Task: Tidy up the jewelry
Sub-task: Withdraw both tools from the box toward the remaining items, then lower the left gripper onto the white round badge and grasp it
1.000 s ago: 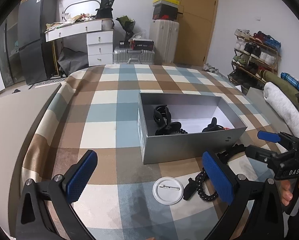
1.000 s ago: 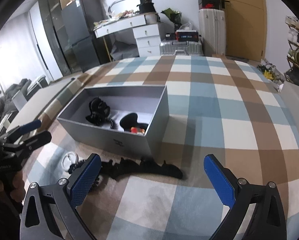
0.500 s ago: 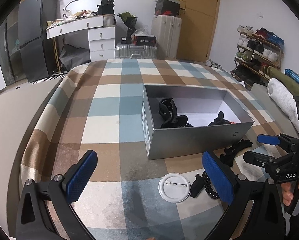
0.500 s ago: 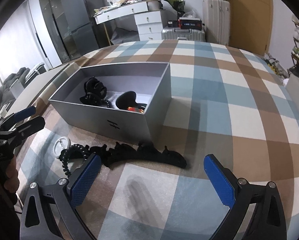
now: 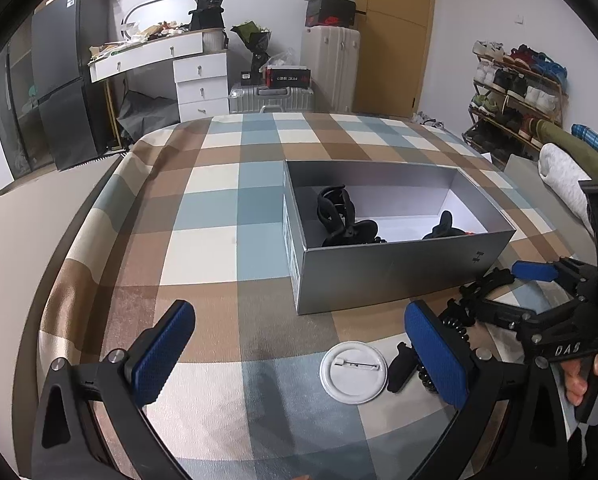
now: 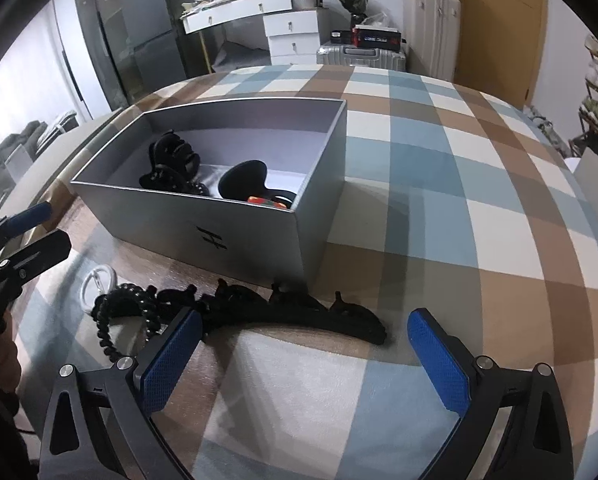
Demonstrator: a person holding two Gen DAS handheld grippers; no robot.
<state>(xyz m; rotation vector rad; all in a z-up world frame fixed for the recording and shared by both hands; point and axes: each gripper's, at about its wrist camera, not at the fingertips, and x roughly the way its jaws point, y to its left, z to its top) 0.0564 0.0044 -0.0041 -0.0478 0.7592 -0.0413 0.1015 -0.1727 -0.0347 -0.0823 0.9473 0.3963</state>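
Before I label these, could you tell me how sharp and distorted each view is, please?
Left wrist view: sharp, the silver box bowed by the fisheye, corners black. Right wrist view: the black hair clip soft, the plaid cover curving strongly.

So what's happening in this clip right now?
A person holds two open grippers over a plaid bed. The right hand-held gripper hovers by a black headband lying outside the grey box, empty. The left hand-held gripper holds nothing, near a white badge. Hair clips are already boxed.
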